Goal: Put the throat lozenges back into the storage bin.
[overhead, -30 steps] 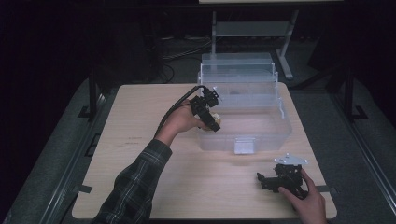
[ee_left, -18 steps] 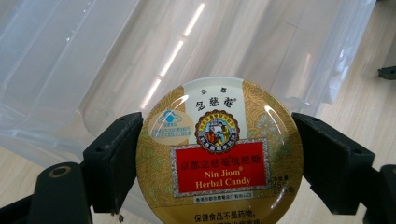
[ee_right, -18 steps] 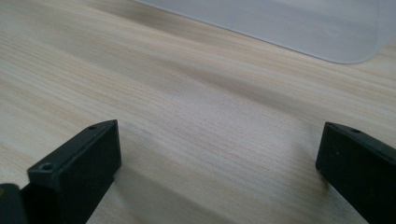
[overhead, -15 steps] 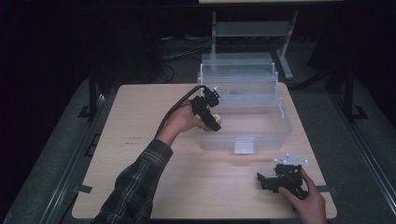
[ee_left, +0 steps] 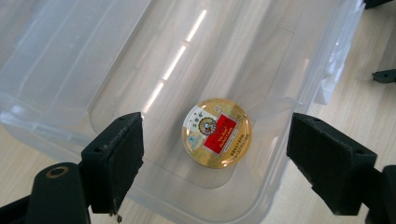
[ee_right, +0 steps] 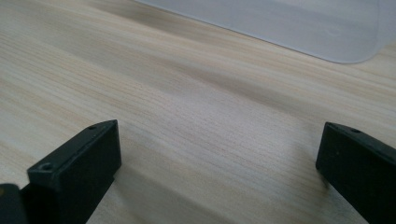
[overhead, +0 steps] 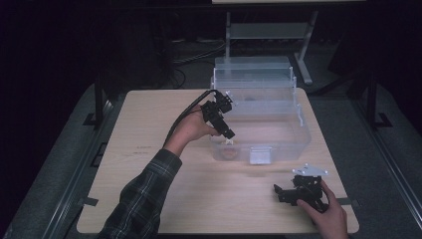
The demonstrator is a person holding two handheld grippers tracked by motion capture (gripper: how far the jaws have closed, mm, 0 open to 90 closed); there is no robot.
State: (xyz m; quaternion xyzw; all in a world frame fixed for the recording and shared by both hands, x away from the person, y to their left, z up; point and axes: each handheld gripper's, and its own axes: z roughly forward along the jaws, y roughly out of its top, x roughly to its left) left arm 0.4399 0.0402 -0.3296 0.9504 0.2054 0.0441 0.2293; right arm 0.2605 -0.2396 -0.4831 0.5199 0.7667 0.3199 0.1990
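Note:
A round gold tin (ee_left: 217, 132) with a red and white label lies flat on the bottom of a clear plastic bin (ee_left: 56, 60), near its front left corner (overhead: 229, 152). My left gripper (overhead: 226, 134) hangs over that corner of the bin (overhead: 293, 119), tilted down, and its jaws stand wide open with the tin below and between them (ee_left: 215, 161). My right gripper (overhead: 286, 193) rests low over the wooden table (overhead: 149, 149) near the front right, jaws wide open over bare wood (ee_right: 217, 158).
The bin's clear lid (overhead: 254, 67) stands upright behind the bin at the table's far edge. A white latch (overhead: 260, 155) sits on the bin's front wall. A metal stand (overhead: 268, 30) is on the dark floor beyond. The bin's rounded corner (ee_right: 345, 37) lies ahead of the right gripper.
My left gripper has dipped lower over the bin's front left corner, and the tin now lies on the bin's bottom. The right gripper has stayed put.

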